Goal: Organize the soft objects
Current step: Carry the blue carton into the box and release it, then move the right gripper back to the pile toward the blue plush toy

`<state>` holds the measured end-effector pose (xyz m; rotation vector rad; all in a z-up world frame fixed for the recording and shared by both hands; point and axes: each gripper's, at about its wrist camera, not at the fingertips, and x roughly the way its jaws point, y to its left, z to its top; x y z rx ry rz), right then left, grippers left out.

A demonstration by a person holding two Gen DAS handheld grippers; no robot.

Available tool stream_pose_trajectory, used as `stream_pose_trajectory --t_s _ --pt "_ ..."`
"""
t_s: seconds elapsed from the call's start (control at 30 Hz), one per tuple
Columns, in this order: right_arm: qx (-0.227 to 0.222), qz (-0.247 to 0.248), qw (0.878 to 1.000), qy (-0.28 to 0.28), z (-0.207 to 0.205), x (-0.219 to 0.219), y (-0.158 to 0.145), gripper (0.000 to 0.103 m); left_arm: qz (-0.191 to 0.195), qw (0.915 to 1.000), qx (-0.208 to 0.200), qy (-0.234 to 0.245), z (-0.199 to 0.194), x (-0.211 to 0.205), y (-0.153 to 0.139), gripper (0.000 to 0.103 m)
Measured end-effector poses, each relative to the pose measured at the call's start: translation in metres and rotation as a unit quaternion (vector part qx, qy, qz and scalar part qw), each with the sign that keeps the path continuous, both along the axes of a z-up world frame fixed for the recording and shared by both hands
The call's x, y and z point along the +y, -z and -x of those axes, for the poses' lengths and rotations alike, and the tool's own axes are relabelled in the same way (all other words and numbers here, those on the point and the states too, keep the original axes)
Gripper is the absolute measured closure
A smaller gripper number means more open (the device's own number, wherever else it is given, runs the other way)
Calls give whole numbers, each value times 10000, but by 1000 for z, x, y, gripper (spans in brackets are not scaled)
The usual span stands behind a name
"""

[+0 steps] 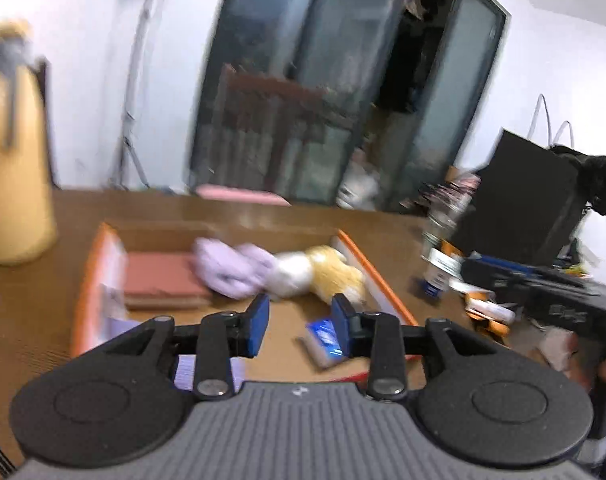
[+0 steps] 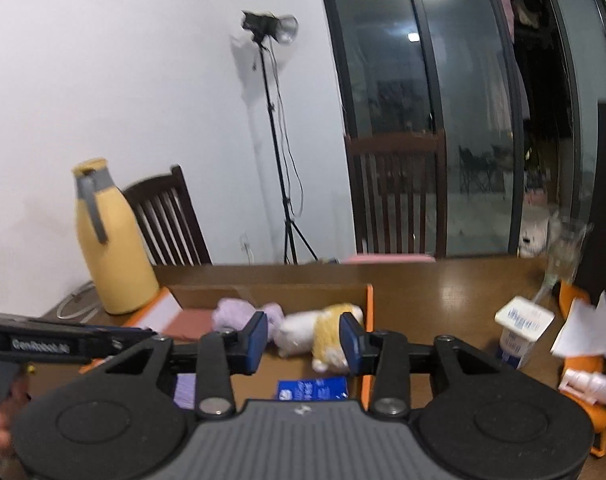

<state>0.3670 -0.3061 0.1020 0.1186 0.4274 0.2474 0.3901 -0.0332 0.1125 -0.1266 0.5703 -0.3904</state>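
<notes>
Blue-padded, both grippers, jaws spread wide and holding nothing. Left gripper (image 1: 301, 326) hovering above the cardboard box (image 1: 103, 264), clear of everything in it; right gripper (image 2: 304, 342) likewise raised over the same box (image 2: 369, 300), touching nothing.

Inside the box, toward 12 o'clock of each gripper: lavender plush (image 1: 231, 266) (image 2: 239, 314) lying beside the white-and-yellow plush (image 1: 315, 272) (image 2: 323, 334), the two touching. Long axis of the pair running from 9 to 3 o'clock across the left wrist view, lavender end at 9, yellow end at 3 near the orange-edged wall. Exact facing of the toys lost to blur.

At 9 o'clock within the box, a reddish-brown flat book (image 1: 159, 276). At 6 o'clock below the toys, a blue packet (image 1: 323, 340) (image 2: 313, 390). Outside the box at 10 o'clock, a yellow flask (image 2: 107, 240) on the wooden table (image 2: 443, 292).
</notes>
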Motion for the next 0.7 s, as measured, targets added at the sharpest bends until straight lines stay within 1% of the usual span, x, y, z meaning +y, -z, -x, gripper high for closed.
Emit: stream_pose_trajectory --t_s 0.07,0.1,0.13,0.17,0.2,0.27,0.3,0.33,0.4,0.47,0.57,0.7 --pt "-182 52 9998 -54 16 6 -14 58 -196 9991 -260 -253 19 14 -16 58" --pt "-291 98 9995 -86 25 11 -21 53 -266 9983 -387 -346 29 21 -22 53" --pt "-408 148 9990 -129 35 16 -28 48 -340 9972 -510 -423 39 27 -29 41" --pt "-499 172 9985 -173 43 20 -33 47 -422 9959 -615 -515 49 31 -34 34" --pt "-565 158 9980 -234 49 24 -37 46 -504 9940 -735 -637 60 34 -38 24" --pt "-656 18 9971 -384 60 28 -45 44 -636 9895 -1028 -794 81 37 -45 21" --pt "-709 -52 9966 -418 67 31 -48 41 -704 9872 -1164 -832 91 37 -48 17" --pt "-749 -73 9963 -424 73 33 -50 36 -747 9845 -1305 -905 102 38 -49 11" --pt "-868 -57 9953 -418 87 37 -51 33 -699 9803 -1510 -1068 123 40 -48 3" --pt "-991 -23 9944 -357 106 39 -47 30 -621 9797 -1528 -1136 141 44 -41 2" --pt "-1175 89 9925 -333 141 44 -35 27 -482 9795 -1561 -1181 173 47 -20 1" --pt "-1380 314 9893 -345 187 51 -8 21 -468 9726 -1857 -1320 223 44 6 0"
